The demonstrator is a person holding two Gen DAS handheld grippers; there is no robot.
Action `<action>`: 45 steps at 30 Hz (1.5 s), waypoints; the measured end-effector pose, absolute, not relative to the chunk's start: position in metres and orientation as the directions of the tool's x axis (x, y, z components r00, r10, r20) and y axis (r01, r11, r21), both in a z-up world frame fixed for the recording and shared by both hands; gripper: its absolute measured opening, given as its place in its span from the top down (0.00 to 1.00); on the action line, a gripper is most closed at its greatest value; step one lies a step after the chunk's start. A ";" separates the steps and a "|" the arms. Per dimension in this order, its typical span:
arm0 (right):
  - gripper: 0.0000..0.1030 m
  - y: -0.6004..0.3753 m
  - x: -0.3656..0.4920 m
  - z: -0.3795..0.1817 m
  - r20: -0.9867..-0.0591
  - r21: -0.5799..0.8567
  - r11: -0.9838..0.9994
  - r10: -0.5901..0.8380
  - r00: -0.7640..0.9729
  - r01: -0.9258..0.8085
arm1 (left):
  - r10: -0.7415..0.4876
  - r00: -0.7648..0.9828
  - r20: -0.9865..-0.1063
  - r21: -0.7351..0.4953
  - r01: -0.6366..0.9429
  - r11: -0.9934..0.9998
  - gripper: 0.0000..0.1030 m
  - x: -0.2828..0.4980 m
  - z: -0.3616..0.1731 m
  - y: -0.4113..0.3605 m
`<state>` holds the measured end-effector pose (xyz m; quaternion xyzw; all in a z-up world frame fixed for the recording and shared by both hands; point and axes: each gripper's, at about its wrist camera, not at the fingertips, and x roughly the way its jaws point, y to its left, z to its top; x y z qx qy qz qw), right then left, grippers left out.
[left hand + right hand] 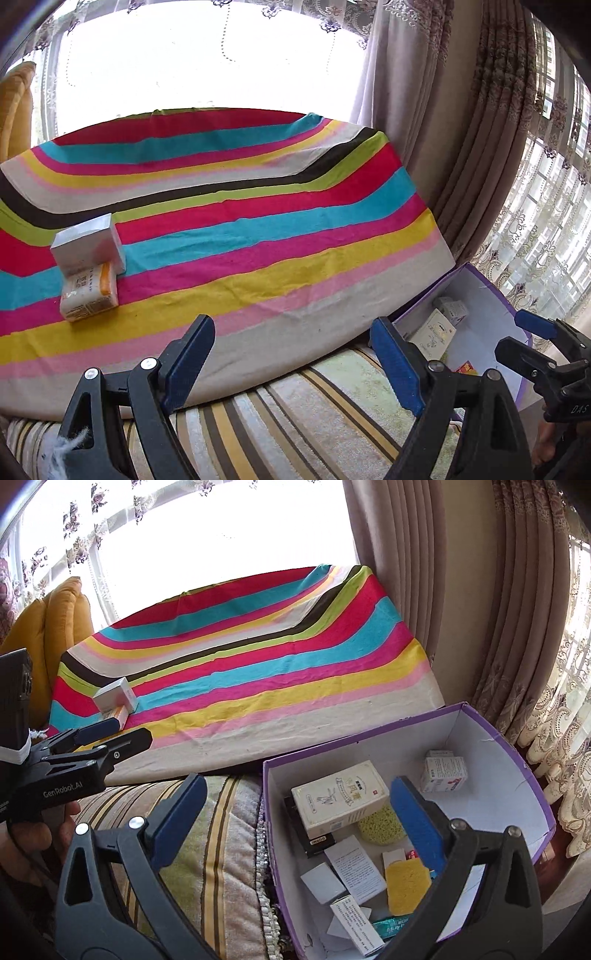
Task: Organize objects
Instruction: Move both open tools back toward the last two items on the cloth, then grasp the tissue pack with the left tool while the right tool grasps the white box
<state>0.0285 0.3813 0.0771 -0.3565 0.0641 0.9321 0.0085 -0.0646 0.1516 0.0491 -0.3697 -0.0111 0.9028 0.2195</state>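
Two small boxes lie on the striped cloth [258, 221] at the left: a silver-white box [88, 242] resting on a white and orange box [88, 295]. They also show in the right wrist view, the silver-white box [114, 698] over the orange one [117, 715]. My left gripper [291, 362] is open and empty, near the cloth's front edge. My right gripper [299, 812] is open and empty, over the left rim of the purple box [517, 775], which holds several small boxes and sponges.
The purple box [480, 291] stands at the right on a striped sofa cushion [314, 413], beside heavy curtains [461, 147]. A yellow cushion [62, 627] sits at the far left. Bright windows lie behind the cloth.
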 end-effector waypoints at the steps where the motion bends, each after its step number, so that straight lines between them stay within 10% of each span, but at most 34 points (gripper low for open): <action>1: 0.03 0.376 0.027 0.077 -0.668 0.118 -0.992 -0.043 -0.743 -0.049 | 0.390 -0.633 -0.669 -0.194 -0.357 -0.914 0.15 -0.069 0.047 0.141; 15: 0.03 0.320 -0.002 0.063 -0.718 0.162 -0.987 -0.135 -0.683 0.025 | 0.178 -0.653 -0.736 -0.253 0.021 -0.967 0.00 -0.119 0.022 0.018; 38: 0.03 0.263 -0.068 0.048 -0.768 0.133 -0.987 -0.159 -0.621 0.088 | 0.043 -0.538 -0.842 -0.109 0.090 -0.990 0.00 -0.207 -0.023 0.015; 45: 0.03 0.245 -0.086 0.048 -0.770 0.119 -0.987 -0.162 -0.617 0.110 | 0.012 -0.550 -0.835 -0.062 0.072 -0.995 0.18 -0.210 -0.022 0.017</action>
